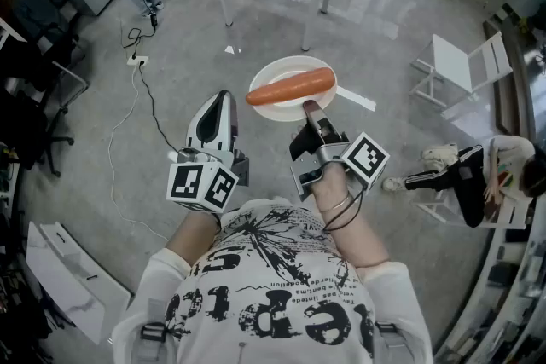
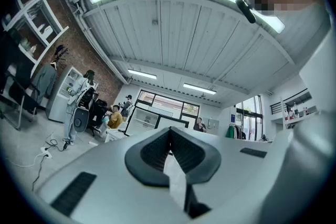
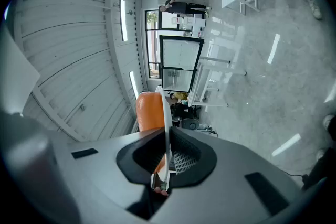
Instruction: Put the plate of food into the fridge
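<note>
Low in the frame, a printed shirt (image 1: 273, 268) was seen. Nothing was held by the left gripper (image 1: 223, 98), its jaws pressed together. At centre, the plate (image 1: 281, 68), bearing orange food (image 1: 290, 87), was clamped by its rim in the right gripper (image 1: 309, 108).

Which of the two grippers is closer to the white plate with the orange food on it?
The right. The right gripper is clamped on the near rim of the plate; the left gripper hangs shut and empty to its left, apart from it.
</note>
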{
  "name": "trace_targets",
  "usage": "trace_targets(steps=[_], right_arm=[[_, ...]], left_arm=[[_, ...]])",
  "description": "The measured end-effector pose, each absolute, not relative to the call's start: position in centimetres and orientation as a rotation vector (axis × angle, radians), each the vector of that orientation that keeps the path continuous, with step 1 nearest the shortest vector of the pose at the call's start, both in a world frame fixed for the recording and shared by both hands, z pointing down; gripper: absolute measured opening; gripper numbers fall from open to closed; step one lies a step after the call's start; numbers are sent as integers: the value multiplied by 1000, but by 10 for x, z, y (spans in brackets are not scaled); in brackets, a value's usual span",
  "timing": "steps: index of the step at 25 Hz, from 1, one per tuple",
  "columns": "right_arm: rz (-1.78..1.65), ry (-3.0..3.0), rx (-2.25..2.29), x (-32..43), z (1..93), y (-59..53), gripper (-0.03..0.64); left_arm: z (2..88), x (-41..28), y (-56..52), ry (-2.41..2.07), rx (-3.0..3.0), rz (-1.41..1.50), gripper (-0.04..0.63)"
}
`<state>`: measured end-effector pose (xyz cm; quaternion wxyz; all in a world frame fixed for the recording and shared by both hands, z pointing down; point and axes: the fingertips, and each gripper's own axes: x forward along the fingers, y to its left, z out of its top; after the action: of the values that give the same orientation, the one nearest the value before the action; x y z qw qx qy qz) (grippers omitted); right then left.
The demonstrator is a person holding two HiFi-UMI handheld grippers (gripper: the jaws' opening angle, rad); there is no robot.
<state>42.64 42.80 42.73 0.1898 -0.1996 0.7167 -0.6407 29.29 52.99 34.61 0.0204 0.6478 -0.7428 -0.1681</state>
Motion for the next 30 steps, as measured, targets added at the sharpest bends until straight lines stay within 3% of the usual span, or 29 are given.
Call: trace_targets(steps=[22,30], right_arm=[[-1846,2007,-596,427,451,397,18],[-1879,2005,-634,389,463,354,18]], left_arm=[[365,286,505,-2261,1957,-498,8],[378,239,459,-2230,1926,-515,8]])
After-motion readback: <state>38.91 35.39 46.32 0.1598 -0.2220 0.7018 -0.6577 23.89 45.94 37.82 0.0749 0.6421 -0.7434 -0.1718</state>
